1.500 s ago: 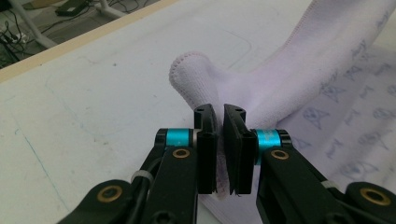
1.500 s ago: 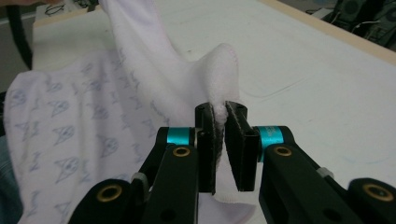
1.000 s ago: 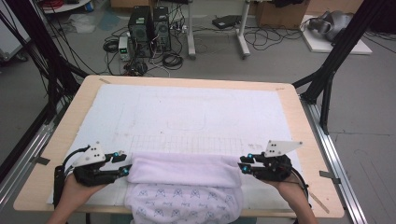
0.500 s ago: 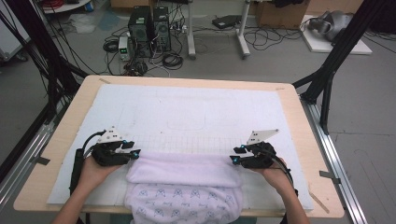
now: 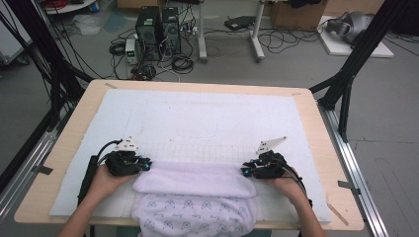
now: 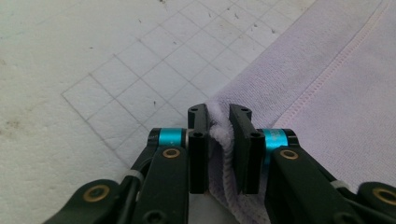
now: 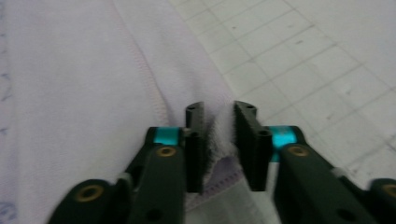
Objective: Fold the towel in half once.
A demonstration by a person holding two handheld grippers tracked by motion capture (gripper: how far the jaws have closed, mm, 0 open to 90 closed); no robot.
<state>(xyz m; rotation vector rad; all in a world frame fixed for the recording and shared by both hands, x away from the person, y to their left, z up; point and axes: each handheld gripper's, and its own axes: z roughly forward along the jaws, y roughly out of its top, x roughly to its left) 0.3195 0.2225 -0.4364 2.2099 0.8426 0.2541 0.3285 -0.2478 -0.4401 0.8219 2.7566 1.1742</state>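
The left gripper [image 6: 218,122] has just been closing and now pinches the garment's [image 5: 197,180] folded left edge between its jaws. The right gripper [image 7: 218,120] has likewise been closing, and it clamps the right edge. From above, both grippers sit at the ends of the fold, the left gripper [image 5: 146,164] and right gripper [image 5: 245,170] well apart. The pale lilac garment lies at the near edge of the white gridded mat [image 5: 207,118] on the wooden table [image 5: 74,123]. The gripper views show its terry lining and stitched seams; the high view shows its printed lower part draping over the table edge.
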